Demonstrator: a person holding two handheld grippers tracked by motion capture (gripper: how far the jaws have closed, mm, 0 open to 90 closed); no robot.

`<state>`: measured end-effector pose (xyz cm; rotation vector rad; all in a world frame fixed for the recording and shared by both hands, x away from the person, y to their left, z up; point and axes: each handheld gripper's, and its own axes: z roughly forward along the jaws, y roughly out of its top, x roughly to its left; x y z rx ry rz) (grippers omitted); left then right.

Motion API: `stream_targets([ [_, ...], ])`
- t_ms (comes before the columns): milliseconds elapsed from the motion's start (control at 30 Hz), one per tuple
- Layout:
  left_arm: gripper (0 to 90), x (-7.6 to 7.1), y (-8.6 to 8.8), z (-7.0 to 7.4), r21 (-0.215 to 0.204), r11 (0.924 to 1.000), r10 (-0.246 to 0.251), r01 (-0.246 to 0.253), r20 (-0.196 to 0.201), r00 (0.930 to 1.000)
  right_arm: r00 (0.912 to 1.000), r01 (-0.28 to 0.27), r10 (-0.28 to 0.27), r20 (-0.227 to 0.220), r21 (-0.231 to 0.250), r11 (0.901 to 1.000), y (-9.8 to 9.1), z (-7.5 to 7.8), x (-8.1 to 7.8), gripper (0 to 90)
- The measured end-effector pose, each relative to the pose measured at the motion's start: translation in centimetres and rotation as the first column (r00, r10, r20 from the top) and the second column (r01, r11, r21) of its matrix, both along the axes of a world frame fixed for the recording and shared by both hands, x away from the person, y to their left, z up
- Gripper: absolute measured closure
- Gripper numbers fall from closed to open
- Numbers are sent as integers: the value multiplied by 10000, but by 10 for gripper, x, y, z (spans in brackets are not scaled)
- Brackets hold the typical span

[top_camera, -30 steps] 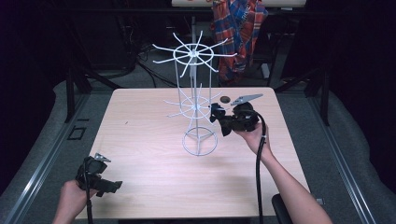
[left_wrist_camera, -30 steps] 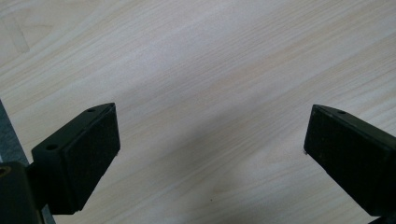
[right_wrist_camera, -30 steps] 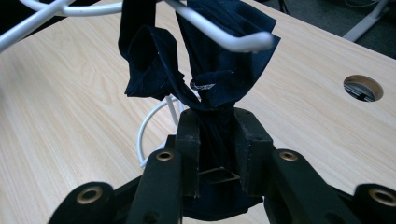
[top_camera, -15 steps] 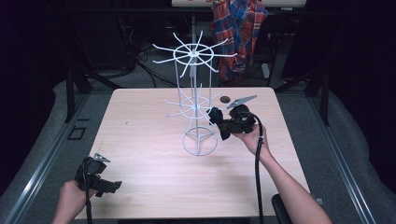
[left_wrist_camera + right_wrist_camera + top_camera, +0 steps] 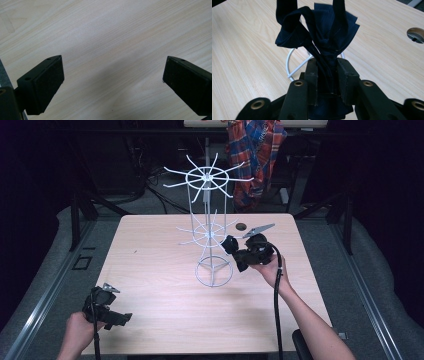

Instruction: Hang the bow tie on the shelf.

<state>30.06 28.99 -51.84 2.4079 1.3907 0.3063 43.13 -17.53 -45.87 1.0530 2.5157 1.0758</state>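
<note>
- While the right gripper (image 5: 235, 251) is clenched on a bunched dark navy cloth (image 5: 322, 37), the fabric rises in folds and loops beyond its jaws, held just beside the white wire rack (image 5: 210, 232) at about the level of the lower spoke ring.
- Below and just ahead of that gripper, in its own view, lies the rack's round wire base ring (image 5: 294, 65) on the pale wooden table (image 5: 150, 250).
- As for risk, I judge the rack looks light and tall on a small base; a push or a snagged fold from the gripper could tip or slide it.
- Loose loops of cloth above the jaws could catch on the wrong spoke, or slip from the grip if pulled against the wire.
- Materials: the cloth looks soft, thin and matte, with creased edges; the rack is thin, smooth white wire, with radiating spokes at two levels; the table has a fine straight grain.
- Far off at the near left corner, the left gripper (image 5: 112, 82) is released, jaws wide apart over bare wood, holding nothing.
- A round hole (image 5: 415, 34) in the table sits to the right of the right gripper.
</note>
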Motion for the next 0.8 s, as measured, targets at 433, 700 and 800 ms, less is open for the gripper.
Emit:
stream_targets([
  [433, 37, 13, -13, -1, 92, 9987, -501, 502, -78, 9987, 9997, 80, -77, 231, -99, 9999, 12, -3, -8, 689],
  [700, 37, 16, -16, 0, 76, 9983, -584, 584, -31, 9983, 9990, 154, -152, 424, -36, 9999, 9, -1, -13, 687],
  [800, 37, 18, -19, 0, 94, 9977, -674, 674, -10, 9977, 9990, 124, -124, 433, 3, 9999, 6, 0, -14, 663],
])
